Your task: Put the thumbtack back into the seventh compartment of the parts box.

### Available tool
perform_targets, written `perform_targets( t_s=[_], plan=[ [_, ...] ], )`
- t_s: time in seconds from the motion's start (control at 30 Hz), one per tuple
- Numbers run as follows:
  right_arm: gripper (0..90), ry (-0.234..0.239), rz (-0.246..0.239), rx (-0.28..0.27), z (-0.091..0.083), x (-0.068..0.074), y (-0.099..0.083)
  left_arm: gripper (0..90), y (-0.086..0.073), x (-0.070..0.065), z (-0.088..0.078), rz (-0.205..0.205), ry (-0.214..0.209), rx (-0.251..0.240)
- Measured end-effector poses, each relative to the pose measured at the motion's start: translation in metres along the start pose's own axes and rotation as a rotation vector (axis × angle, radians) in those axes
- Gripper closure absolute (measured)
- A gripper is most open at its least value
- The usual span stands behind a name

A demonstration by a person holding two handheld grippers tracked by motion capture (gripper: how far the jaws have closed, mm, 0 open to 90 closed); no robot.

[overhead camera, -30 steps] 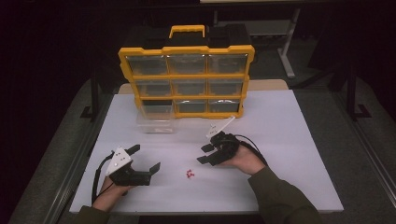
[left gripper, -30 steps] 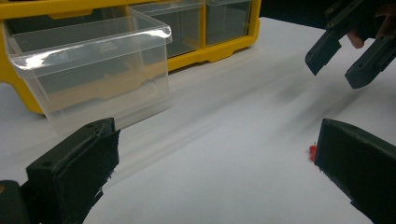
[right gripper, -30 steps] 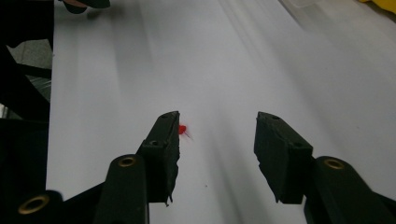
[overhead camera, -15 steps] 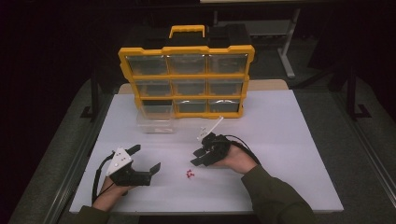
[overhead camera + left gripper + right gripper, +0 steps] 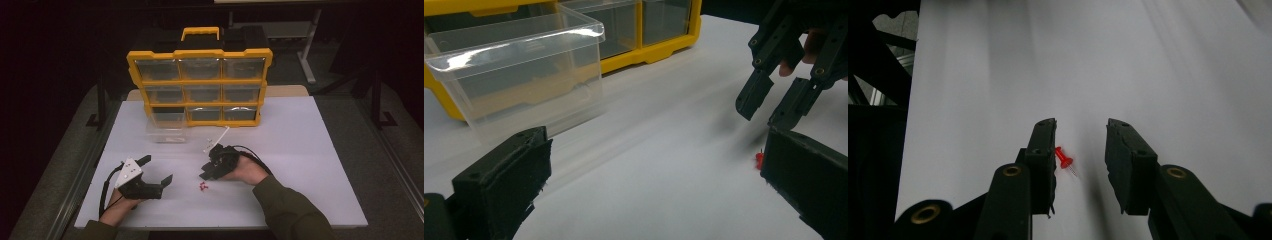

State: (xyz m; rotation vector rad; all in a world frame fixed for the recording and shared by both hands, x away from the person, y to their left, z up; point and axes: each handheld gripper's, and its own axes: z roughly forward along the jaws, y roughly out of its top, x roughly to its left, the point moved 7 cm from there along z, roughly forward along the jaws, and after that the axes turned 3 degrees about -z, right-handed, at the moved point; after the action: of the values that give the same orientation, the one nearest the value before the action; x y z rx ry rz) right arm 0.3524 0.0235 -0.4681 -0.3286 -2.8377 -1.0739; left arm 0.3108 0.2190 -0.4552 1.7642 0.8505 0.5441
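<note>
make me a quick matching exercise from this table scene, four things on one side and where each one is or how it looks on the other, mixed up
Things:
1. clear plastic bin
2. red pushpin
3. yellow organizer
4. left gripper

Descriptions:
A. stands upright at the table's far edge, handle on top
B. jaws wide apart, nothing between them
C. out of its slot, on the table by the organizer's lower left
D. lies between the right gripper's jaws

Pairs: 1-C, 2-D, 3-A, 4-B

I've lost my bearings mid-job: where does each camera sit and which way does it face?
High view: above the person's side, facing forward and down at the table, organizer; both forearms show.
Left gripper view: on the left gripper, facing the clear bin; own jaws show.
Right gripper view: on the right gripper, facing down at the red pushpin.
Shared: pushpin, right gripper.
</note>
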Motion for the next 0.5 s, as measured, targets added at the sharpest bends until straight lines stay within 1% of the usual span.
perform_targets(
  t_s=[0.1,0.23,0.3,0.33,0.5],
  plan=[
    [66.0,0.009,-0.006,0.012,0.003,0.002,0.001,0.0,0.000,0.000,0.000,-0.002,0.000,0.001],
    [67.8,0.008,-0.023,0.037,0.008,0.002,0.001,0.0,0.000,0.000,0.000,-0.003,0.000,0.001],
    [68.7,0.012,-0.026,0.048,0.009,0.003,0.000,0.0,0.000,0.000,0.001,0.004,-0.001,0.004],
    [69.3,0.005,-0.030,0.060,0.010,0.003,-0.001,0.0,0.000,0.000,0.001,0.004,-0.001,0.004],
    [71.3,0.013,-0.037,0.067,0.014,0.003,-0.002,0.0,0.000,-0.001,0.001,0.006,-0.002,0.002]
  ],
)
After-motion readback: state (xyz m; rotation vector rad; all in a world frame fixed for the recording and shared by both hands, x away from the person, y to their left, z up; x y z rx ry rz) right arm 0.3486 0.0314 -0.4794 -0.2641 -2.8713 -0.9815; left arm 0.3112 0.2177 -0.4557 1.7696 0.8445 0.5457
